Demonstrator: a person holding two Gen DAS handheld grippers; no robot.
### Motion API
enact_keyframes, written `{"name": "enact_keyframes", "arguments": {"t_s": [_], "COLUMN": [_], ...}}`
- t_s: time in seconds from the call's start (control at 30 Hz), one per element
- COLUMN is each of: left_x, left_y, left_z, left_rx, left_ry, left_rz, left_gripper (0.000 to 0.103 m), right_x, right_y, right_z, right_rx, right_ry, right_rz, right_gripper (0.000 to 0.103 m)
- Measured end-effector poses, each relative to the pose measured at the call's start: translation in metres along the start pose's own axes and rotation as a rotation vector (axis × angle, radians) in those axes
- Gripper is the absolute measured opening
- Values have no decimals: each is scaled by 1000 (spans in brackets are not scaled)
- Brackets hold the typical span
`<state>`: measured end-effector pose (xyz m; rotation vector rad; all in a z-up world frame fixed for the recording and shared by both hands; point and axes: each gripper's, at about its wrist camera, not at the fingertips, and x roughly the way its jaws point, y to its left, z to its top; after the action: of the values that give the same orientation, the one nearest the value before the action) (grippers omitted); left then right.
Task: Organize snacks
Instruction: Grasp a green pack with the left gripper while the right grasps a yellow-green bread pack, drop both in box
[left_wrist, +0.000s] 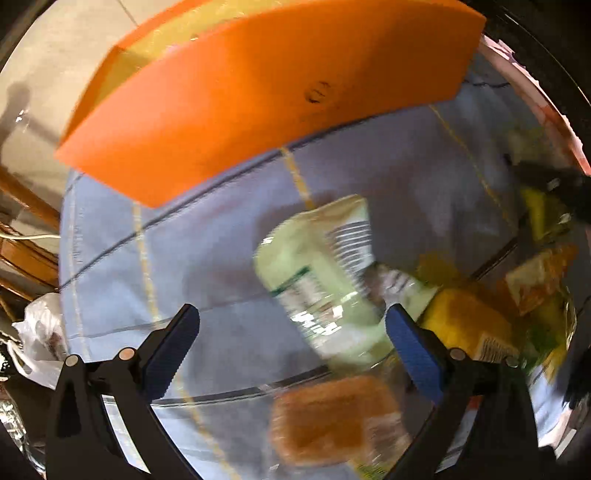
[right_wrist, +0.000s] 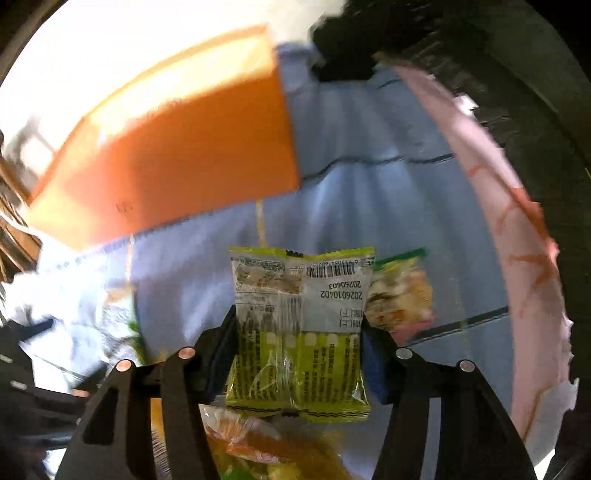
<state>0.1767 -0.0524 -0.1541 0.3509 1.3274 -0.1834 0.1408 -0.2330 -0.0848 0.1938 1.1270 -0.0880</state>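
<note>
My right gripper (right_wrist: 299, 332) is shut on a yellow-green snack packet (right_wrist: 301, 328), held above the blue tablecloth (right_wrist: 388, 206). My left gripper (left_wrist: 291, 321) is open and empty above a pale green snack packet (left_wrist: 317, 280) and a brown biscuit packet (left_wrist: 332, 417) lying on the cloth. An orange box (left_wrist: 258, 96) stands at the far side; it also shows in the right wrist view (right_wrist: 173, 155). More yellow and orange snack packets (left_wrist: 491, 314) lie to the right. The right gripper shows at the right edge of the left wrist view (left_wrist: 554, 188).
A multicoloured snack packet (right_wrist: 400, 295) lies behind the held packet. Orange and yellow packets (right_wrist: 258, 443) lie below it. A white plastic bag (left_wrist: 37, 339) and wooden furniture (left_wrist: 26, 251) are off the table's left edge. A pink cloth (right_wrist: 517, 240) borders the right side.
</note>
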Motion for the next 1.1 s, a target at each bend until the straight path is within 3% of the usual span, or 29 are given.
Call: {"name": "enact_keyframes", "arguments": {"t_s": [0.1, 0.17, 0.23, 0.27, 0.3, 0.33, 0.43, 0.53, 0.63, 0.77, 0.93, 1.1], "left_x": [23, 45, 34, 29, 25, 20, -8, -45, -90, -132, -148, -158], "left_y": [1, 8, 8, 7, 7, 10, 19, 45, 73, 118, 163, 174], "left_z": [9, 11, 7, 8, 8, 8, 10, 20, 41, 90, 152, 196], "left_rx": [-105, -234, -270, -244, -232, -239, -238, -313, -316, -352, -373, -340], "left_ry": [41, 112, 0, -22, -22, -16, -93, -142, -226, -254, -211, -206], "left_rz": [-43, -132, -133, -161, -218, -234, -180, -222, -155, -171, -97, -52], "left_gripper": [99, 99, 75, 43, 39, 38, 38, 38, 38, 39, 39, 39], "right_x": [-30, -36, -43, -41, -38, -36, -37, -49, -72, -105, -105, -88], "right_y": [0, -1, -2, 0, 3, 5, 8, 19, 29, 46, 63, 84], "right_z": [0, -5, -9, -12, -11, -8, 2, 21, 52, 118, 195, 235], "right_rx": [-19, -21, -20, -18, -15, -14, -24, -42, -37, -87, -125, -148], "right_ry": [-55, -61, -57, -55, -51, -50, -81, -127, -191, -237, -158, -113], "right_rz": [-14, 5, 44, 54, 67, 78, 108, 133, 173, 203, 195, 171], "right_gripper": [59, 59, 59, 59, 59, 59, 59, 59, 59, 59, 59, 59]}}
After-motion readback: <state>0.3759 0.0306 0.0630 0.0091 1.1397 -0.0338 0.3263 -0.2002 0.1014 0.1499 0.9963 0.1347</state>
